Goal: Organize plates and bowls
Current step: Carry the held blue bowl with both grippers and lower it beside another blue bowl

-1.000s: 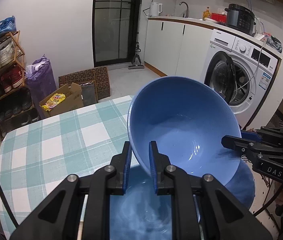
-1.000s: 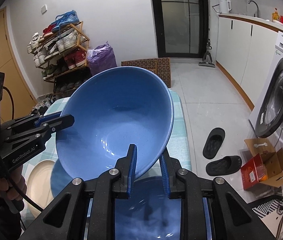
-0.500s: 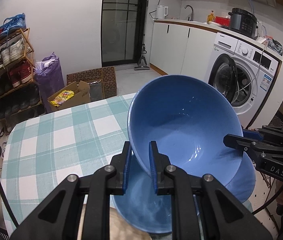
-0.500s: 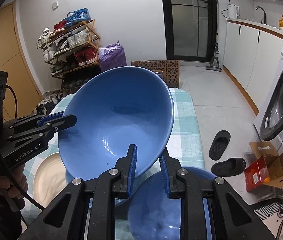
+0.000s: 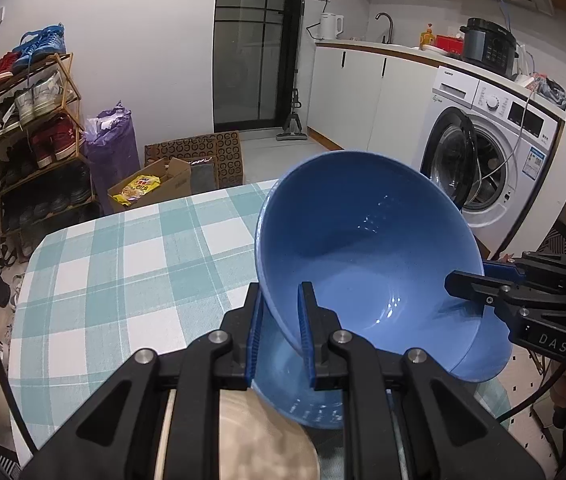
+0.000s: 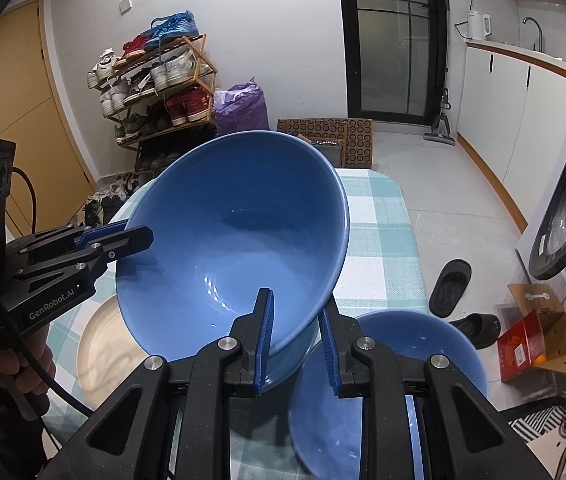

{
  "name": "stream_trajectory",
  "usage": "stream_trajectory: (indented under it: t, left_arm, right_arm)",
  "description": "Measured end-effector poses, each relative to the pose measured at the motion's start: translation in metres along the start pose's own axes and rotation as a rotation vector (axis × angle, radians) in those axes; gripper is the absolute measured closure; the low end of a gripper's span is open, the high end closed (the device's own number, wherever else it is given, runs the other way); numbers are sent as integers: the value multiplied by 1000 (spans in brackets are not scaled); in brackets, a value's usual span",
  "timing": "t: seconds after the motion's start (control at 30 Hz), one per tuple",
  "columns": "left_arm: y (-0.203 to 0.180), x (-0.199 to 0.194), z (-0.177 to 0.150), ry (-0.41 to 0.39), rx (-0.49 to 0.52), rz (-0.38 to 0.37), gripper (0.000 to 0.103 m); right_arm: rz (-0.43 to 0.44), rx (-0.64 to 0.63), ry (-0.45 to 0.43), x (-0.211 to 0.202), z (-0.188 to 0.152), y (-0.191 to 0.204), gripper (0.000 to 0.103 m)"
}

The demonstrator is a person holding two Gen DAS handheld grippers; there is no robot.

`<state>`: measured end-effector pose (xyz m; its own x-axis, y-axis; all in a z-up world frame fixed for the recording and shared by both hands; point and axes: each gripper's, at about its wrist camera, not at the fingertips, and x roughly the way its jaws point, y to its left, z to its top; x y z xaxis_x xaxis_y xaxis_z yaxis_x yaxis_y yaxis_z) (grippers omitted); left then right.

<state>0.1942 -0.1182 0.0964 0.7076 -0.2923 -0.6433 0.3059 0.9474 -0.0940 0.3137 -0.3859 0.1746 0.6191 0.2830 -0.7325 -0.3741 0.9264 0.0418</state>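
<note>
Between the blue pads of the left gripper point(image 5: 279, 336), closed tight, sat the near rim of a large glossy blue ceramic bowl point(image 5: 367, 256), tilted and lifted clear of the table. Opposite it, the right gripper point(image 6: 295, 344) pinched the same bowl's point(image 6: 235, 252) other rim, jaws nearly together. Below the left gripper lay a round beige plate point(image 5: 259, 436). Just under the right gripper sat a second blue bowl point(image 6: 387, 388). Beyond both stretched the teal-and-white checked tablecloth point(image 5: 123, 280).
</note>
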Motion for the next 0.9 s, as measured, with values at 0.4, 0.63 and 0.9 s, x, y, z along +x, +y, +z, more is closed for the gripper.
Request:
stream_trajectory:
  t: [0.4, 0.63, 0.9]
  left_arm:
    - [5, 1, -21, 29, -11, 14, 88]
    - [11, 4, -31, 47, -23, 21, 88]
    - [14, 10, -39, 68, -26, 36, 88]
  right_arm:
    - [13, -17, 29, 5, -14, 12, 80]
    - [16, -26, 61, 15, -23, 21, 80]
    - [12, -39, 96, 26, -29, 30, 80]
